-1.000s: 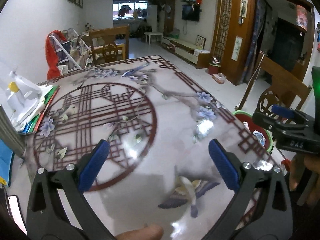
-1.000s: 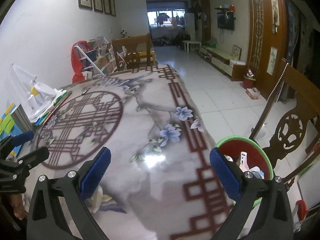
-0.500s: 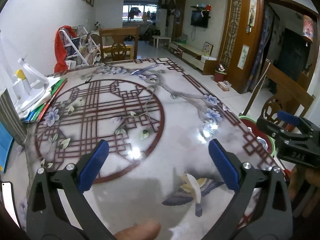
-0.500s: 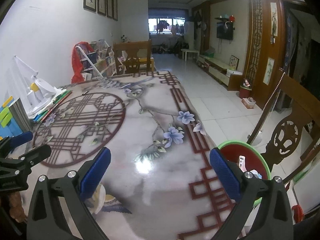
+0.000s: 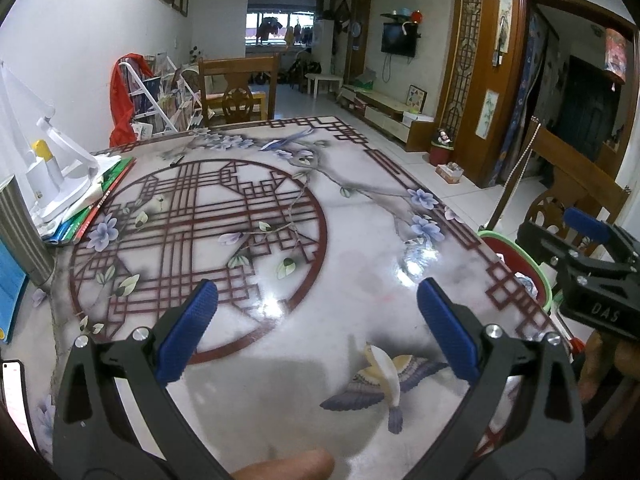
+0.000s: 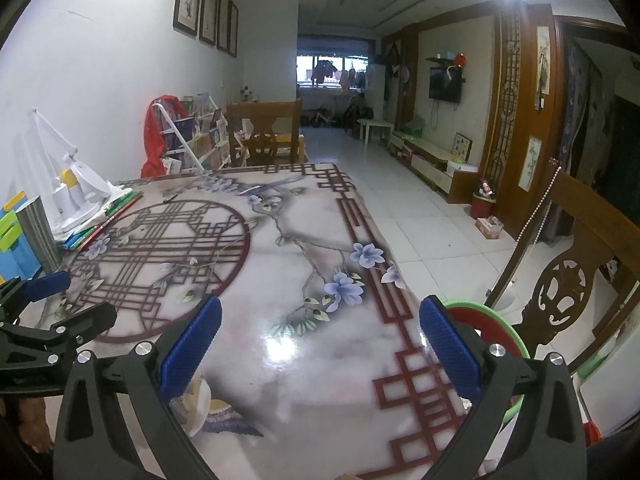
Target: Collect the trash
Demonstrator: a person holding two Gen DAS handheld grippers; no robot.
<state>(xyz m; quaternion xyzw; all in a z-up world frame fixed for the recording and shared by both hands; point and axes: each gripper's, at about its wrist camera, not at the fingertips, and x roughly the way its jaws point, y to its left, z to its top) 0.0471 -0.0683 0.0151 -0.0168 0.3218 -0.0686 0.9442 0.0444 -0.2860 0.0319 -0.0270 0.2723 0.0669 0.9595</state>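
**Both grippers lifted back over a cleared table**

Since a second ago both cameras have pulled up and back, so more of the table and room shows.

Left wrist view: the left gripper [image 5: 316,330] hangs above the patterned table [image 5: 344,264] with its blue pads spread wide and nothing between them. Across the right edge sits the right gripper [image 5: 588,264]. Below it, beside the table's edge, stands the red bin with a green rim [image 5: 516,252], with pale scraps of trash inside. A white desk lamp [image 5: 56,176] rests on books at far left.

Right wrist view: the right gripper [image 6: 320,344] is likewise released and empty, the bin [image 6: 500,328] just behind its right finger
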